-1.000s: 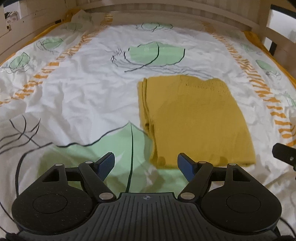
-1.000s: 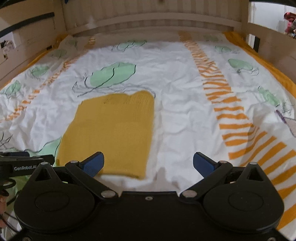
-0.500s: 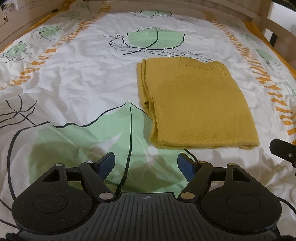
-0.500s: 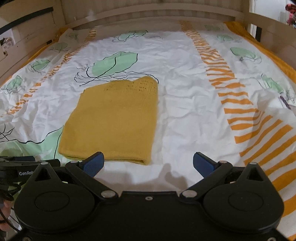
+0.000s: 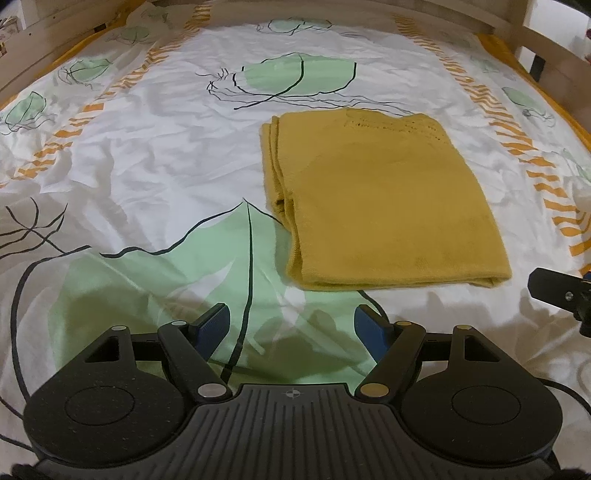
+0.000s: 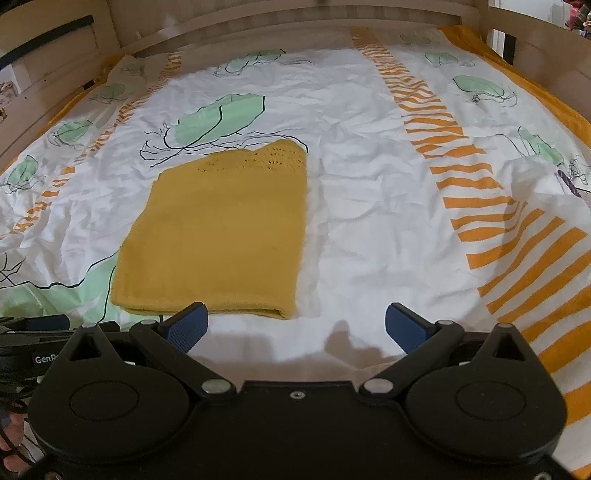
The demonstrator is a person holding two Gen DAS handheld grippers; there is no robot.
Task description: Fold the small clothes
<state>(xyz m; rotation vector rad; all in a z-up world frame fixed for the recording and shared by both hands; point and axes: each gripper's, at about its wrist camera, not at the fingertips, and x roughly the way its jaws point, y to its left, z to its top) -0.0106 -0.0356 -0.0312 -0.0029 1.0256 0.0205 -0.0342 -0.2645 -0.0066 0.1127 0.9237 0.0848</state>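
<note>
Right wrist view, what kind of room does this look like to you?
Most likely a bedroom: a wooden bed frame surrounds a leaf-print duvet cover, and a folded mustard knit garment lies on it.

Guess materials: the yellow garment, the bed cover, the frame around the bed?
Yellow garment: knit, probably cotton or acrylic; matte, openwork holes along its far edge. Bed cover: thin woven fabric, likely cotton; printed, finely creased. Bed frame: pale wood, apparently unpainted; grain is blurred.

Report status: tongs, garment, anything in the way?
Left tongs open, empty. Right tongs open, empty. Yellow knit garment folded flat on bedsheet, untouched. Nothing in the way.
</note>
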